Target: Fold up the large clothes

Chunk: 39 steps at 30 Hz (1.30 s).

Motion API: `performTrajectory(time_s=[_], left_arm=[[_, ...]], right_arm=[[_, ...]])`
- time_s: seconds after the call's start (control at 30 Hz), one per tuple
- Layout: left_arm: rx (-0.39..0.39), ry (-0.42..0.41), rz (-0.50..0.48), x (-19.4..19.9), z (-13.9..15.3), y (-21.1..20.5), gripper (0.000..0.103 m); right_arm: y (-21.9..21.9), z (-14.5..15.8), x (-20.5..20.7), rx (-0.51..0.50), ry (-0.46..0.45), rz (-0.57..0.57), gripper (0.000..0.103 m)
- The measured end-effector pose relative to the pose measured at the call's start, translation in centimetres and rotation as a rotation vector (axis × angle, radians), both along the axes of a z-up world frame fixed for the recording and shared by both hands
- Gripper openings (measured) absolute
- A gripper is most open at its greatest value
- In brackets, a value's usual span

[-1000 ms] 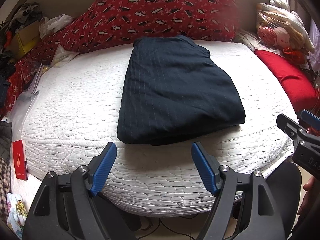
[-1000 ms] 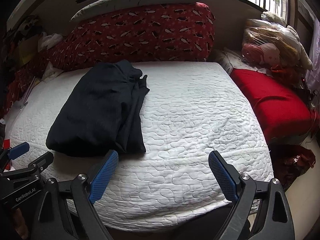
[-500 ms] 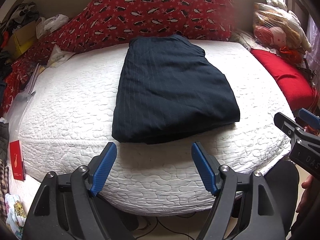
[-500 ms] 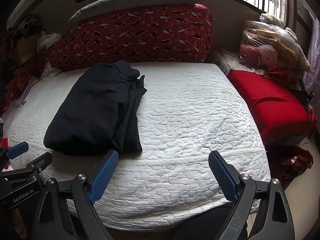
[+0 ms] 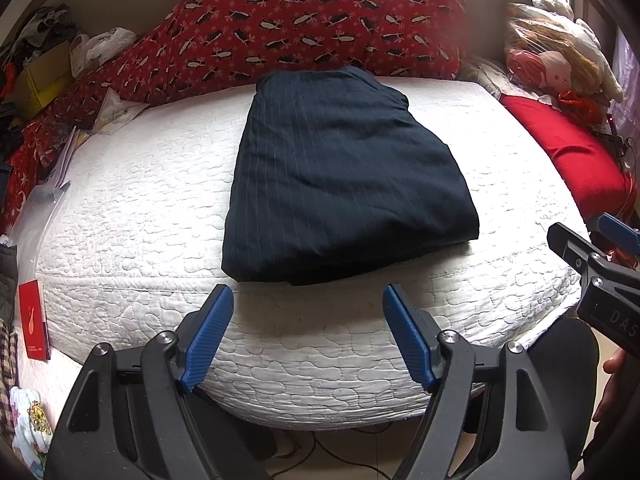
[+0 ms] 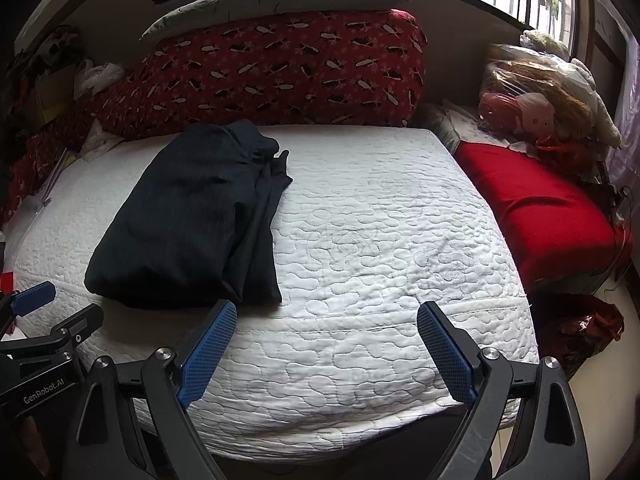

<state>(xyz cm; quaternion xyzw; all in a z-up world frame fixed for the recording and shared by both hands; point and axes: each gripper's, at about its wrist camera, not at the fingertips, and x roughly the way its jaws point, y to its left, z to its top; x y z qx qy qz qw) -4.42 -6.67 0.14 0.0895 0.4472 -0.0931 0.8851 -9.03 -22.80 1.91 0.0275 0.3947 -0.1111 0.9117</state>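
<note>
A dark navy pinstriped garment (image 5: 340, 176) lies folded into a rough rectangle on the white quilted mattress (image 5: 140, 208). In the right wrist view the garment (image 6: 192, 224) shows layered folds along its right side. My left gripper (image 5: 308, 300) is open and empty, held just off the mattress's near edge in front of the garment. My right gripper (image 6: 326, 316) is open and empty, to the right of the garment above the near edge. Each gripper shows at the edge of the other's view.
A red patterned bolster (image 5: 312, 24) lines the back of the bed. A red cushion (image 6: 536, 208) and bagged soft toys (image 6: 532, 96) sit at the right. Papers and a plastic bag (image 5: 44, 200) lie at the left edge. The floor lies below the near edge.
Both grippers have drawn back a little and shifted slightly; the garment sits a bit higher and further left in the views. The garment itself has not moved.
</note>
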Motion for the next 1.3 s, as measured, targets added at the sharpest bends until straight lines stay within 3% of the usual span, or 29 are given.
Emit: performTrajectory(time_s=[0.07,0.17,1.3], left_arm=[[0.000,0.005,-0.001,0.02,-0.10,-0.06,0.077],[0.003,0.009,-0.002,0.03,-0.20,-0.20,0.077],[-0.002,0.025,-0.009,-0.14,-0.60,-0.34,0.077]], right_arm=[[0.12,-0.03,-0.02,-0.001,0.001,0.000,0.094],[0.16,-0.06,0.00,0.001,0.000,0.001,0.103],[-0.19,-0.54,0.11,-0.011,0.004,-0.004,0.103]])
